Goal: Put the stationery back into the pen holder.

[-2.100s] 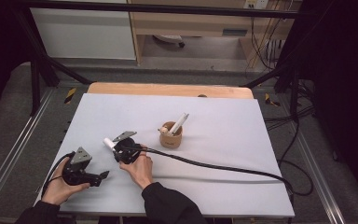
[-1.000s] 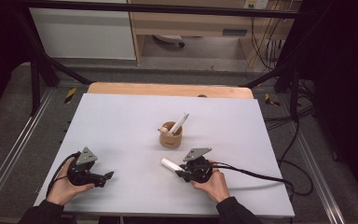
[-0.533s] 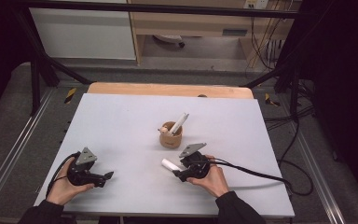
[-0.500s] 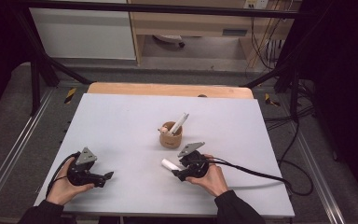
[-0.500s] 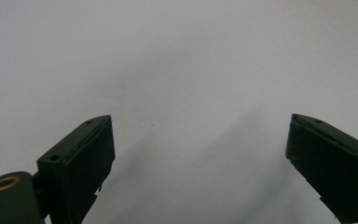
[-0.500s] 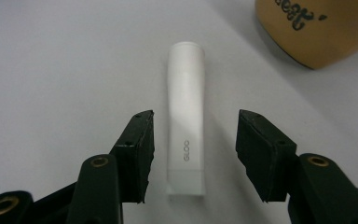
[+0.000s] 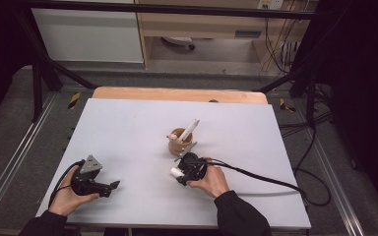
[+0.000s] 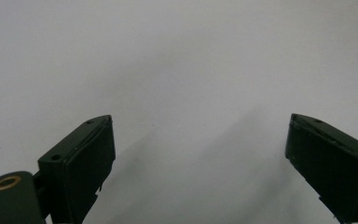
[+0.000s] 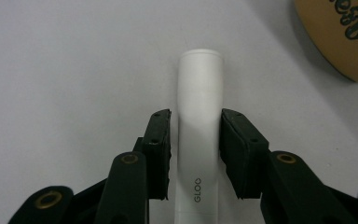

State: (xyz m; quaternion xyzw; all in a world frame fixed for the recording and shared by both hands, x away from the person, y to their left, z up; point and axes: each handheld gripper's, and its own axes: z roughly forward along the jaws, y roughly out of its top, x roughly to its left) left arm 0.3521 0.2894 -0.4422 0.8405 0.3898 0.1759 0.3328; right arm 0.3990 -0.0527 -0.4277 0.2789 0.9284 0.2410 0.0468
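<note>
Pinching a white tube [image 9: 199, 140], the right claw [image 9: 196, 154] nears the wooden cup [image 7: 179, 140] holding another tube [image 7: 189, 129]; the left claw [image 8: 200, 158] gapes.

Table top [image 7: 128, 132]: pale grey, plain; far edge strip [image 7: 177, 94] light wood. Cup [image 7: 179, 143]: tan-brown; in the right gripper view its side [image 9: 340, 32] carries dark green lettering. Tube [image 9: 198, 121]: white, with small grey "GLOO" print. Tube in the cup [image 7: 190, 129]: white. Both grippers [image 7: 109, 186] [image 7: 178, 173]: black, brass-coloured rivets. Sleeves [image 7: 238, 216]: black.
</note>
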